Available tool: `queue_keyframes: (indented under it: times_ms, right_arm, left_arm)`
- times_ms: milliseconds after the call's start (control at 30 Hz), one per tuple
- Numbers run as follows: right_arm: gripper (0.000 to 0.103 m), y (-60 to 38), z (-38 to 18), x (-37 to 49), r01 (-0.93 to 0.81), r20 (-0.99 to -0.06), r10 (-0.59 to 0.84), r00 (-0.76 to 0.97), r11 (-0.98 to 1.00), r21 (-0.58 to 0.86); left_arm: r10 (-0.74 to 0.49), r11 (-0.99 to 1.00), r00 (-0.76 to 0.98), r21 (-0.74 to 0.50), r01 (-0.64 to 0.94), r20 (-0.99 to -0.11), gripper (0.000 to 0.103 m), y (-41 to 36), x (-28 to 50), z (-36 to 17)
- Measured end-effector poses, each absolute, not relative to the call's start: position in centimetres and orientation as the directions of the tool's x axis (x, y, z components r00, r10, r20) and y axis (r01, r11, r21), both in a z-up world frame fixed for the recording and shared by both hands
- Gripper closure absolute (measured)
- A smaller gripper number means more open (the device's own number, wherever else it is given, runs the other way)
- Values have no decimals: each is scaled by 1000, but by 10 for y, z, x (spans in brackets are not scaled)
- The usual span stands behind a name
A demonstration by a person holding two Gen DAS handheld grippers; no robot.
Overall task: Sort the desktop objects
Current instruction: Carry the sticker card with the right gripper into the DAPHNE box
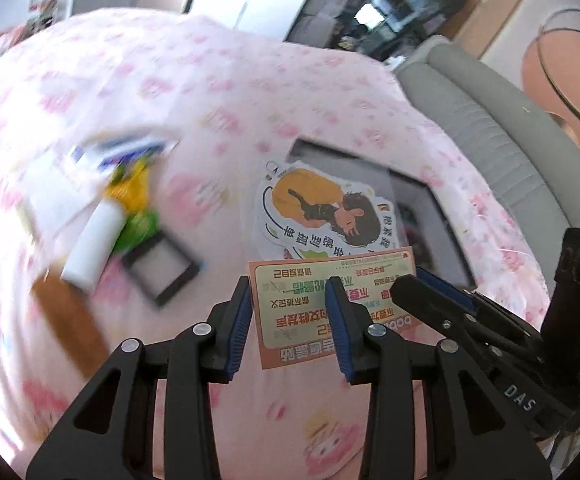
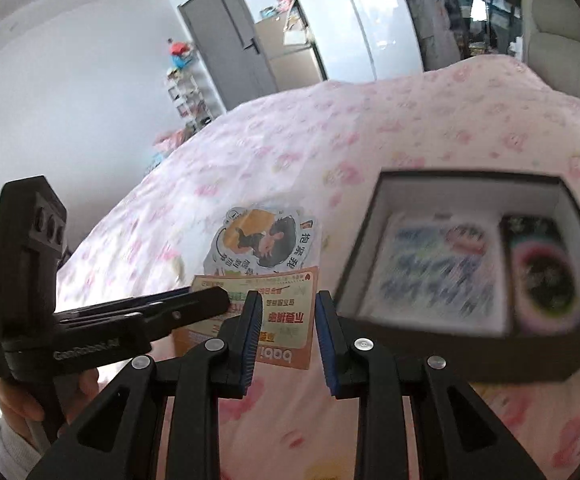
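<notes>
Between both sets of fingers lies the orange-bordered printed paper card (image 1: 332, 304), flat on the pink patterned bedsheet (image 1: 169, 80), overlapping a die-cut cartoon sticker (image 1: 322, 208). Left hand-held gripper (image 1: 287, 312) is released, jaws straddling the card. Right hand-held gripper (image 2: 287, 316) is also released, hovering over the card's edge. Black open box (image 2: 466, 264) with cards inside sits just right. Step looks like card pickup; next move likely needs clenching one edge, then lifting toward the box.

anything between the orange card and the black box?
Only bare pink sheet, by the right wrist view. The orange card lies left of the black box with a strip of cloth between. The round sticker sits beyond the card, not between.
</notes>
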State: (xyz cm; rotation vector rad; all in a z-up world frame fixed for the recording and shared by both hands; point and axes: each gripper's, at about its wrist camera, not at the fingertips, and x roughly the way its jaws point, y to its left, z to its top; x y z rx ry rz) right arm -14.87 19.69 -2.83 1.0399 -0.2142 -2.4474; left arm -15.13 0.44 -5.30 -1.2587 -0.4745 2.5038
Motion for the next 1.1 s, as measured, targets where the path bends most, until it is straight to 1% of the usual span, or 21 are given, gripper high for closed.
queue_keyframes:
  times_ms: [133, 300, 467, 667, 767, 833, 967, 1100]
  right_arm:
    - [79, 226, -21, -176, 304, -638, -432, -638, -902, 307]
    - [79, 269, -44, -205, 198, -671, -372, -642, -925, 323]
    - [78, 291, -75, -228, 135, -736, -350, -580, -932, 337]
    - [78, 288, -102, -233, 125, -788, -363, -496, -929, 349]
    - [78, 284, -106, -233, 144, -800, -354, -484, -934, 326]
    - [78, 283, -106, -232, 149, -800, -354, -485, -935, 323]
    - [78, 287, -105, -232, 140, -788, -361, -498, -931, 339]
    - [78, 287, -104, -231, 139, -786, -348, -511, -936, 324]
  left_arm:
    - [456, -882, -544, -439, -171, -704, 67, 38, -193, -46]
    - [471, -881, -484, -423, -212, -738, 67, 85, -232, -62]
    - [424, -906, -407, -377, -193, -809, 67, 114, -251, -92]
    - [333, -943, -329, -303, -141, -884, 67, 124, -255, -118]
    - [314, -949, -317, -288, -127, -895, 66, 124, -255, -122]
    - [313, -950, -318, -289, -121, -895, 62, 124, -255, -120]
    - [312, -950, -325, -289, -119, -893, 61, 124, -252, -115]
    - [297, -955, -337, -269, -126, -894, 61, 125, -249, -112]
